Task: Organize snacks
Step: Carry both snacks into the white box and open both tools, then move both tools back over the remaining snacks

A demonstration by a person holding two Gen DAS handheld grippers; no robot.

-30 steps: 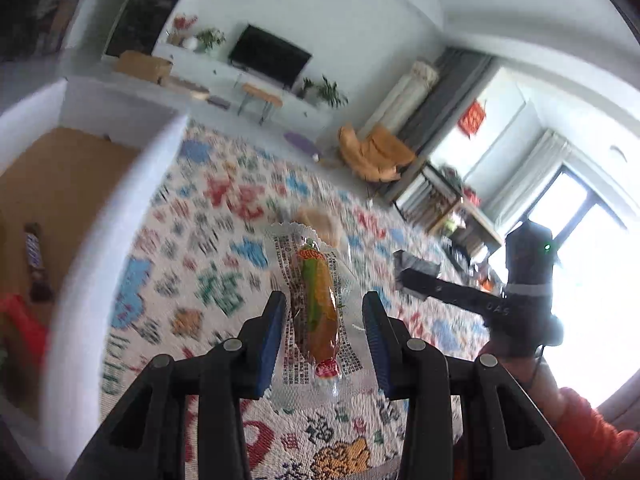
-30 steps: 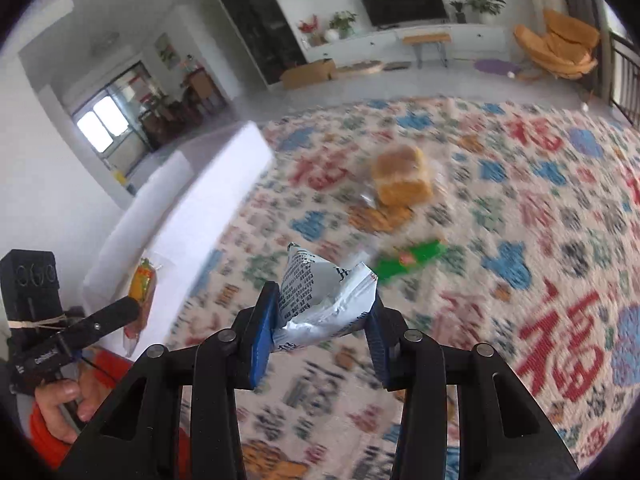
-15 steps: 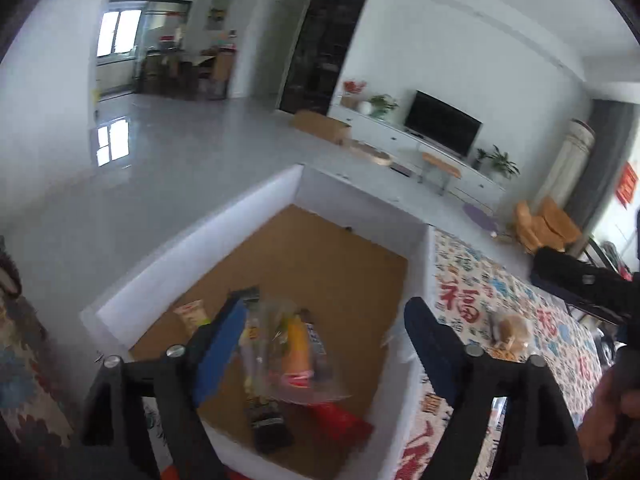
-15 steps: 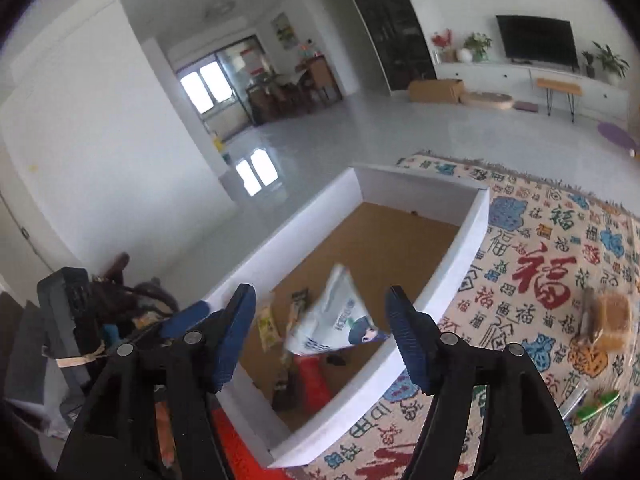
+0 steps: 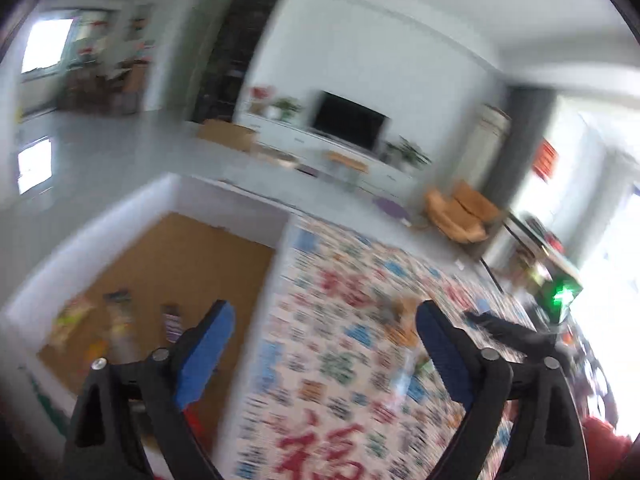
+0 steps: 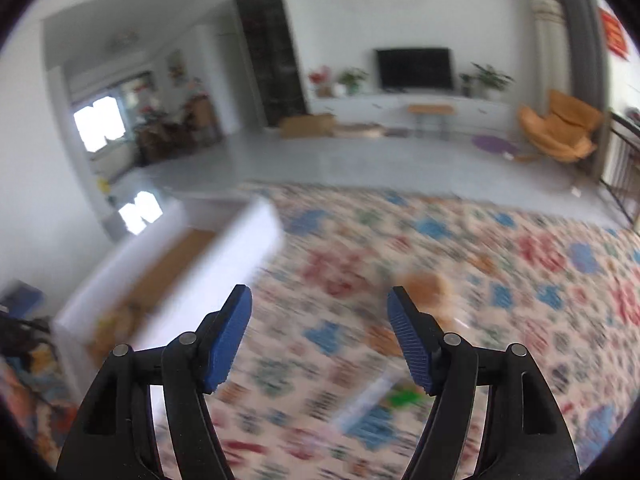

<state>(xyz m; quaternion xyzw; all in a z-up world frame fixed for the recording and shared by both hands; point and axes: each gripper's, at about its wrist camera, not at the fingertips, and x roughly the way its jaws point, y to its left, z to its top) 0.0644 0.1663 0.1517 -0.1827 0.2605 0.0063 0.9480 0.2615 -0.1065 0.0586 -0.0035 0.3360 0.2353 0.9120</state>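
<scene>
Snacks already dropped lie as blurred packets on the brown cardboard floor of the white-walled open box, at the lower left of the left wrist view. Both tools are empty. The left gripper has its blue-padded jaws spread wide and opening further, nothing between them but the patterned red, blue and green rug. The right gripper is likewise opening, its jaws wide with only rug behind them.

What is left to collect sits out on the rug: a blurred tan bread-like packet just past the right jaw in the right wrist view, and a green-wrapped snack at lower centre, beside a pale streak that is too smeared to name. Both pictures are heavily blurred.

The step in hand looks like the return trip for the next pick. To do it well, each tool should probably take a separate packet, come down with the jaws still wide and straddling the wrapper across its narrow side, and close only once the pads are level with it, so the film does not slip out.
</scene>
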